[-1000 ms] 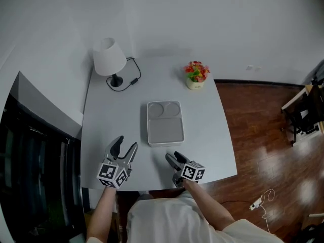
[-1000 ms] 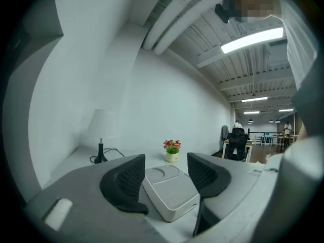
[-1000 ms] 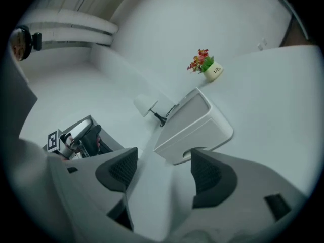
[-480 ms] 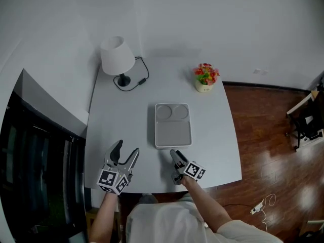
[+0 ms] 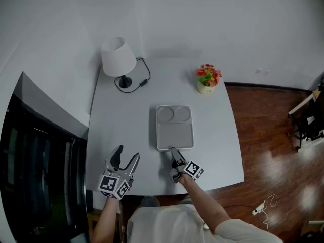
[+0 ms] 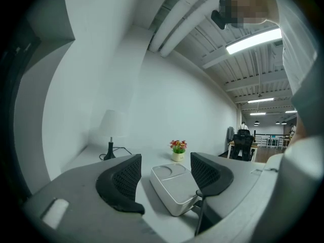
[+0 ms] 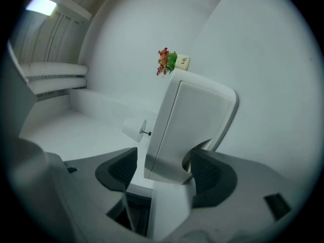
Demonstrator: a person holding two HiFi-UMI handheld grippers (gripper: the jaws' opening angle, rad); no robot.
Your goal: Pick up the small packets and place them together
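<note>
No small packets show in any view. A white tray [image 5: 174, 130] with two round hollows at its far end lies mid-table. My right gripper [image 5: 173, 152] is rolled on its side at the tray's near edge. In the right gripper view the tray [image 7: 197, 120] has that edge between the open jaws of the right gripper [image 7: 161, 163], and one pad stands clear of it. My left gripper [image 5: 127, 155] hovers over the table's front left, open. Its jaws have just been opening, with nothing between them. The left gripper [image 6: 164, 166] looks at the tray [image 6: 174, 184] just ahead.
A white lamp [image 5: 118, 57] with a black cable stands at the grey table's [image 5: 121, 120] back left, a small flower pot [image 5: 208, 78] at the back right. The table's front edge runs just behind both grippers. Wooden floor [image 5: 273, 135] lies to the right.
My right gripper moved forward to the tray's near edge and rolled onto its side. The left gripper stayed near the front left, its jaws a little wider.
</note>
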